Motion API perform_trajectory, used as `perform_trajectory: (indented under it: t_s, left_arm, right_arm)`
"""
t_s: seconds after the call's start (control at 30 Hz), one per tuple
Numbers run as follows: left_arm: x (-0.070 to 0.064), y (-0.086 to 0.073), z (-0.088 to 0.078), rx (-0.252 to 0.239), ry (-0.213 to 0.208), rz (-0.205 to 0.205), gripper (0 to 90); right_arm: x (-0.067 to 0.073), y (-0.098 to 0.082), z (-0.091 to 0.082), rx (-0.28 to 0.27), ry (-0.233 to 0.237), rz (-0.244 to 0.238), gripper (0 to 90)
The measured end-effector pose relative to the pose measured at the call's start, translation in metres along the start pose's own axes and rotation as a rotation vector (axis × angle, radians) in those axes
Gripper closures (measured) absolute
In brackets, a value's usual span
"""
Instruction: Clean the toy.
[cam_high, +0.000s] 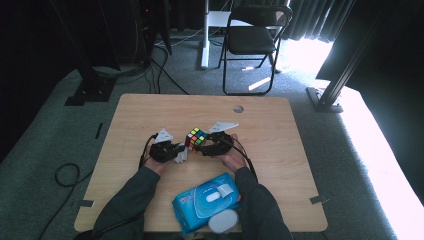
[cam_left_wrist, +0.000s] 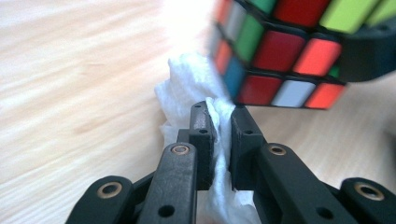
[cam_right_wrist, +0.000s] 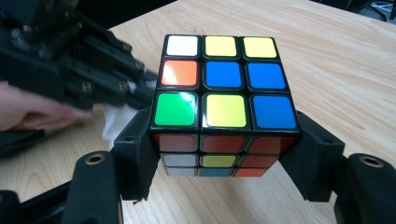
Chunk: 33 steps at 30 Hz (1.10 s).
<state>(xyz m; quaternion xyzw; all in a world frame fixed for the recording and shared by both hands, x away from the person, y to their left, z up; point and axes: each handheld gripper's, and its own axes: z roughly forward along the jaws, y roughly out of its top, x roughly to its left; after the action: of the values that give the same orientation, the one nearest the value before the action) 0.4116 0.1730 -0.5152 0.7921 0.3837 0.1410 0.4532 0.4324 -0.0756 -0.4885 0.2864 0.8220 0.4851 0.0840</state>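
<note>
A scrambled Rubik's cube (cam_right_wrist: 222, 100) sits clamped between the two black jaws of my right gripper (cam_right_wrist: 223, 154), held just above the wooden table (cam_high: 150, 107). From above, the cube (cam_high: 196, 138) is at the table's middle with the right gripper (cam_high: 209, 146) beside it. My left gripper (cam_left_wrist: 218, 122) is shut on a crumpled white wipe (cam_left_wrist: 187, 86), whose wad presses against the cube's lower side (cam_left_wrist: 275, 51). In the high view the left gripper (cam_high: 176, 151) and the wipe (cam_high: 181, 155) lie just left of the cube.
A blue pack of wet wipes (cam_high: 206, 201) with a white flap lies near the table's front edge, between the forearms. A small round hole (cam_high: 238, 108) marks the far side of the table. A black folding chair (cam_high: 252, 35) stands beyond it.
</note>
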Motion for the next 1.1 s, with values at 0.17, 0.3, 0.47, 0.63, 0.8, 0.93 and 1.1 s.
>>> perform_trajectory:
  t_s: [0.17,0.3,0.47,0.63,0.8,0.93,1.1]
  left_arm:
    - [0.008,0.002,-0.009,-0.025,0.028,-0.025,82.2]
    - [0.012,0.003,-0.013,-0.026,0.048,-0.031,82.2]
    - [0.016,0.001,-0.016,-0.022,0.065,-0.044,82.1]
    - [0.02,-0.002,-0.018,-0.021,0.072,-0.059,82.1]
    - [0.023,-0.003,-0.02,-0.016,0.083,-0.068,81.9]
    - [0.025,-0.003,-0.021,-0.012,0.086,-0.072,81.9]
    - [0.026,-0.003,-0.021,-0.01,0.087,-0.073,81.7]
  right_arm:
    - [-0.002,-0.002,0.0,0.012,-0.024,-0.002,34.3]
    - [-0.004,-0.005,0.001,0.027,-0.043,0.0,34.3]
    - [-0.005,-0.008,0.004,0.042,-0.058,-0.002,34.3]
    - [-0.006,-0.011,0.007,0.067,-0.086,-0.021,34.3]
    - [-0.006,-0.013,0.01,0.084,-0.109,-0.036,34.3]
    - [-0.007,-0.015,0.012,0.095,-0.113,-0.032,34.3]
    - [-0.008,-0.019,0.013,0.111,-0.119,-0.037,34.3]
